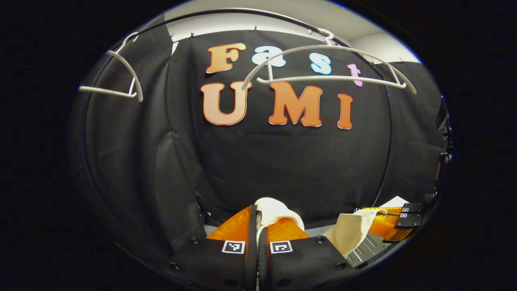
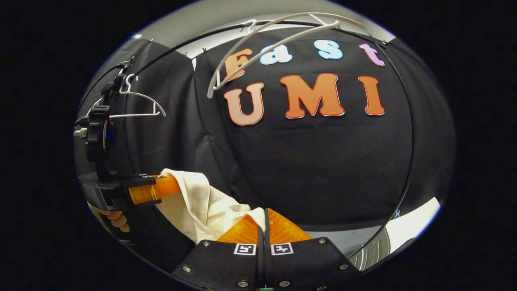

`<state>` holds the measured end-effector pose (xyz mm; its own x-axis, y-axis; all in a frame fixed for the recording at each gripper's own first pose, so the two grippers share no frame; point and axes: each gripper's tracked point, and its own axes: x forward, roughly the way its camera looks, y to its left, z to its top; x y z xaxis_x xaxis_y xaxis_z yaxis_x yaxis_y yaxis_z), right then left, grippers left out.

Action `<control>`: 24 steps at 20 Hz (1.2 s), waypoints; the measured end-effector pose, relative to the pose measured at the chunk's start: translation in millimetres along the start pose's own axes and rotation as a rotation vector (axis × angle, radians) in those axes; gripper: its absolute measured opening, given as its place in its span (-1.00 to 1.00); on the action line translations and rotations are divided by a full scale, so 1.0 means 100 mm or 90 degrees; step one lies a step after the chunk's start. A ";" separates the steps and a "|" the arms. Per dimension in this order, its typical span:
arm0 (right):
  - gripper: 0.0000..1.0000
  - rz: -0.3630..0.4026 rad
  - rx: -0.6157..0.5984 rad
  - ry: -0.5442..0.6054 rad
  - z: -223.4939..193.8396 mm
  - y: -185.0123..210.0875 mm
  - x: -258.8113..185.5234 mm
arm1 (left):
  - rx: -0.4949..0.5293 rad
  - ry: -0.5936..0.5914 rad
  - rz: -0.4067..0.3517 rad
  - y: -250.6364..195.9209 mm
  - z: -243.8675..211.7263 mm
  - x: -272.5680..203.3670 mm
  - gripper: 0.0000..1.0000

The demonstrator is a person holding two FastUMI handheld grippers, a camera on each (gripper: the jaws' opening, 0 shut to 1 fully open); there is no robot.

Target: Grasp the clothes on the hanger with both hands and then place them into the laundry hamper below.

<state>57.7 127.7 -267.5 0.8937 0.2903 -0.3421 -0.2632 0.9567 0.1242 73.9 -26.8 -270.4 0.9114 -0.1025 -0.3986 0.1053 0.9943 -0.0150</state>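
- Black cloth wall (image 1: 282,161), creased, forming the booth's backdrop.
- Thin dark curved rail (image 1: 387,133) arching in front of the cloth.
- Pale ceiling (image 2: 210,16) above the cloth's top edge.
- Light grey floor strip (image 2: 347,240) below the cloth.

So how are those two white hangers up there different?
The near hanger looks bigger and faces the camera broadside; the far hanger looks smaller and is turned nearly edge-on. The near hanger hangs above the cream cloth that both grippers hold; the far hanger hangs off to the left. Both are white, bare, and hooked on the same rail.
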 end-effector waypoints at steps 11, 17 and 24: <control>-1.00 -0.074 0.061 0.170 -1.79 -0.76 0.44 | -0.038 0.183 0.015 0.07 -1.73 0.44 -0.82; -1.00 -0.102 0.061 0.291 -2.91 -1.01 0.55 | -0.050 0.306 0.021 0.04 -2.76 0.54 -0.82; -1.00 -0.121 0.083 0.394 -3.93 -1.20 0.60 | -0.053 0.421 0.034 0.09 -3.76 0.64 -0.82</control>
<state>-0.1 39.0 -669.2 0.5357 0.1115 -0.8370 -0.0406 0.9935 0.1064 -16.0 -13.8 -640.8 0.4760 -0.0405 -0.8785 0.0113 0.9991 -0.0400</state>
